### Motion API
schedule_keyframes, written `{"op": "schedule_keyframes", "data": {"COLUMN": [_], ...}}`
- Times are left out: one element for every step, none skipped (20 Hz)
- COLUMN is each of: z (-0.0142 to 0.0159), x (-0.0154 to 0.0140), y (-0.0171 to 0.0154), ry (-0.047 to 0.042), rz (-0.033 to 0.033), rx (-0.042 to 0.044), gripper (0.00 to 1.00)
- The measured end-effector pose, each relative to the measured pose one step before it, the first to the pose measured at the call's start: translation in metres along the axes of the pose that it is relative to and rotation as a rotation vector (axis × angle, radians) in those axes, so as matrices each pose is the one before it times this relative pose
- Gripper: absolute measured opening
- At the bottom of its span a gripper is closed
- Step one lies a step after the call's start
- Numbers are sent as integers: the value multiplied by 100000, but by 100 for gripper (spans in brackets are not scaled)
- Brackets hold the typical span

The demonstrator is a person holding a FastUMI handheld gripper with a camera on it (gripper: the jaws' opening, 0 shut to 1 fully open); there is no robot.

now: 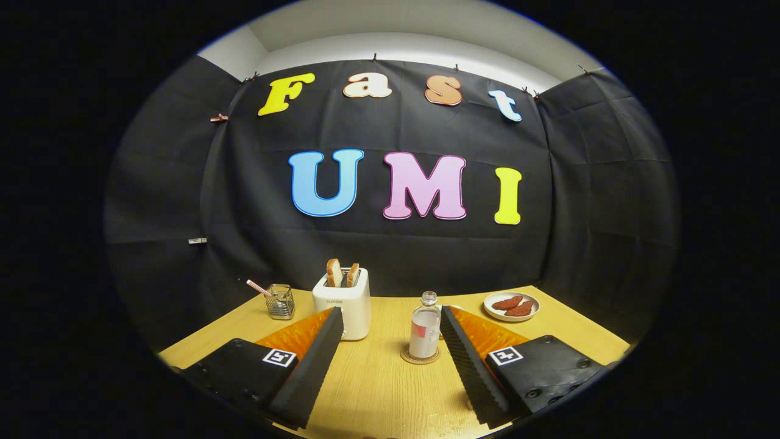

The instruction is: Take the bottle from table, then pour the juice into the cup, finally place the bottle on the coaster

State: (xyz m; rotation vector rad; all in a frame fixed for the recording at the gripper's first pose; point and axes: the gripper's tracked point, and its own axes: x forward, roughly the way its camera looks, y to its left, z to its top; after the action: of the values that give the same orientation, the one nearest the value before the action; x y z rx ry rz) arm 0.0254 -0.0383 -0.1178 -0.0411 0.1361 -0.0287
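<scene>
Two fingers: the gripper [390,312] is spread wide, holding nothing; each finger is a long wedge with a ribbed inner face, and a square printed marker sits on each block behind it.
Bottle: a clear round bottle [425,326] with a narrow neck and no cap stands upright between the fingertips, closer to the right finger, touching neither.
Coaster: a flat round woven mat [420,358] lies under the bottle, its rim showing around the base.
Cup: something pale shows just behind the bottle, mostly hidden by it and the right finger; I cannot tell what it is.
Table: smooth light wood [378,384] with fine straight grain.
Toaster: a boxy cream toaster [343,303] with rounded corners, beside the left fingertip, two browned slices standing in its slots.
Holder: a small clear square cup [280,302] in a wire frame, left of the toaster, a striped straw leaning out.
Plate: a shallow round white plate [511,306] beyond the right finger, two reddish-brown pieces on it.
</scene>
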Motion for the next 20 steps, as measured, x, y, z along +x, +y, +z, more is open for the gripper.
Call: {"op": "schedule_keyframes", "data": {"z": [-33,8,106,-53,-112,110,-63,-109,-52,83,160,89,78,295,259,111,103,320,149,188], "x": [-207,-127,-143,-98,-18,-36,5,24,51,123,204,119,150,83,181,194,262,215,179,190], "y": [-273,-180,-136,-92,-67,9,-92,-97,-156,-43,28,8,-15,-139,-210,-36,35,-42,-13,-60], "ry": [317,154,86,37,190,-124,-39,-53,-257,-312,-464,-143,-139,-339,-313,-131,-13,-74,-674,-392], "rz": [17,-49,-33,175,438,325,511,95,210,291,329,279,-31,-448,-611,-466,-240,-363,-326,-264], "rx": [184,125,-77,-118,-176,-453,-839,-1069,-960,-209,-236,-178,-107,68,374,436,366,422,321,72], "gripper": [98,98,98,98,98,98,98,98,98,98,98,98,98,98,98,98,98,98,98,98]}}
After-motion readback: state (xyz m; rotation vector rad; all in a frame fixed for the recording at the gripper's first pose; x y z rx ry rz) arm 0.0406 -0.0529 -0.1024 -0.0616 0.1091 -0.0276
